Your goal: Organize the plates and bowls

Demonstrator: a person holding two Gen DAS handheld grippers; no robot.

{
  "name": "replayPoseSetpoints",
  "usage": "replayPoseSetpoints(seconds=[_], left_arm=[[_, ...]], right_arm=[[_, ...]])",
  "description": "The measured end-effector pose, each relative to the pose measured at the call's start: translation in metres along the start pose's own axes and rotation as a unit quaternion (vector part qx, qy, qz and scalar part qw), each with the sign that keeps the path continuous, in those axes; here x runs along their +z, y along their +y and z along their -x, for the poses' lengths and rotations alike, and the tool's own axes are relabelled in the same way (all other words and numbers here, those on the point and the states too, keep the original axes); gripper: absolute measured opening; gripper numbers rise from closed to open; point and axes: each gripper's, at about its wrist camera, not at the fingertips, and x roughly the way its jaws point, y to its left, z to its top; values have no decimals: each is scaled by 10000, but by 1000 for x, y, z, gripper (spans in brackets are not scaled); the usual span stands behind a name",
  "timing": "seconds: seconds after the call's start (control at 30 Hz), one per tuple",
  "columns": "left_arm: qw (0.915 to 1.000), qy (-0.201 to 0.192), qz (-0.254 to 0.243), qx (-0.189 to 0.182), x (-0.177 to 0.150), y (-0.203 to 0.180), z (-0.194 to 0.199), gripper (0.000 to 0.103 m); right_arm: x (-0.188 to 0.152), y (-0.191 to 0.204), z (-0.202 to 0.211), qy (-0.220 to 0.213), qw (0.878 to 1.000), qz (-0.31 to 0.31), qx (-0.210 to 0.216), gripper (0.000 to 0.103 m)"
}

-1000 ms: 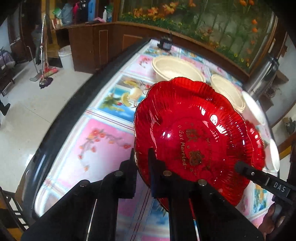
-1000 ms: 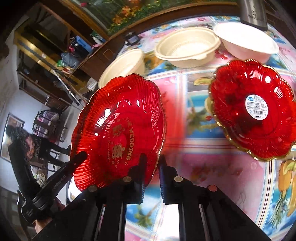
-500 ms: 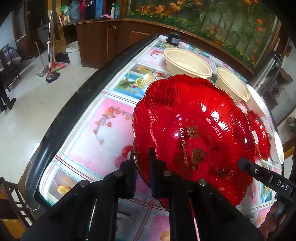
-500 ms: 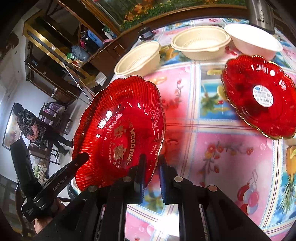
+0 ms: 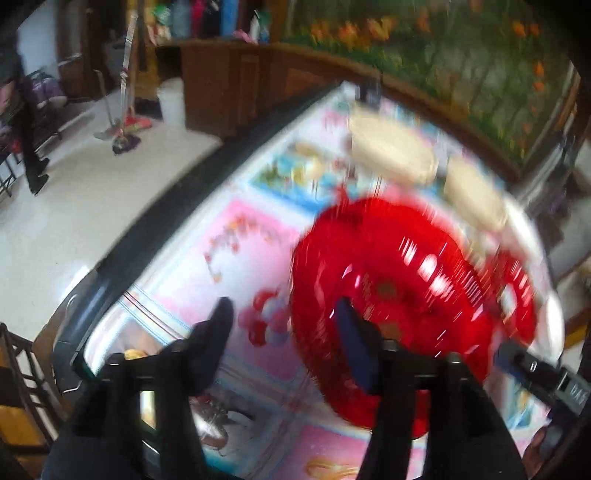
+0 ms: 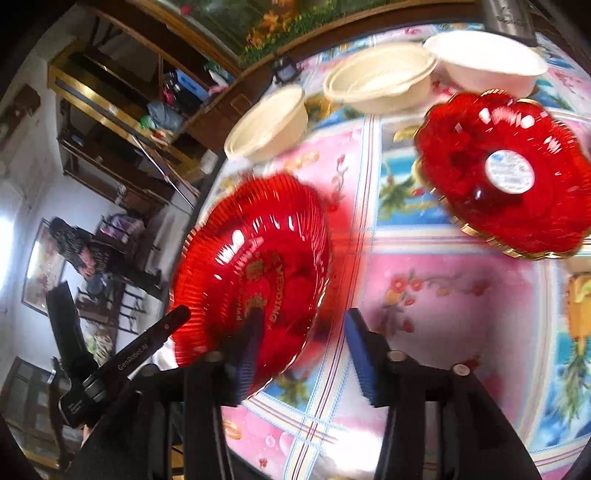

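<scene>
A red scalloped wedding plate (image 5: 402, 295) (image 6: 255, 273) is tilted over the near-left part of the flowered table, blurred by motion. My left gripper (image 5: 284, 325) is open, its jaws spread wide, the right finger against the plate's rim. My right gripper (image 6: 303, 332) is open too, the plate's edge lying between its fingers. A second red plate (image 6: 506, 177) with a white sticker lies flat at the right. Two cream bowls (image 6: 269, 125) (image 6: 380, 77) and a white bowl (image 6: 487, 59) stand at the back.
The table's dark edge (image 5: 147, 236) runs along the left, with white floor and a broom (image 5: 122, 110) beyond. A steel flask (image 6: 506, 14) stands at the back right. A wooden counter and a flower picture line the far side.
Both grippers were shut on the red plate; now both have opened and the plate is released, dropping lower and tilting toward the table. The views are blurred by motion.
</scene>
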Motion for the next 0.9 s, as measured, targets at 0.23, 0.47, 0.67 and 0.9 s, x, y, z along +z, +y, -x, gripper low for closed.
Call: replayPoseSetpoints(seconds=[0.23, 0.47, 0.67, 0.9], left_arm=[[9913, -587, -524, -1059, 7, -81, 45, 84], [9761, 165, -1365, -1684, -3, -195, 8, 84], [9810, 629, -1307, -1292, -1, -233, -40, 84], [9804, 1033, -1335, -1018, -3, -250, -75, 84]], right_arm=[[8, -43, 78, -953, 9941, -496, 110, 80], [21, -116, 116, -1293, 9801, -1509, 32, 88], [39, -152, 110, -1179, 9761, -1823, -50, 85], [55, -174, 89, -987, 9755, -1956, -192, 71]])
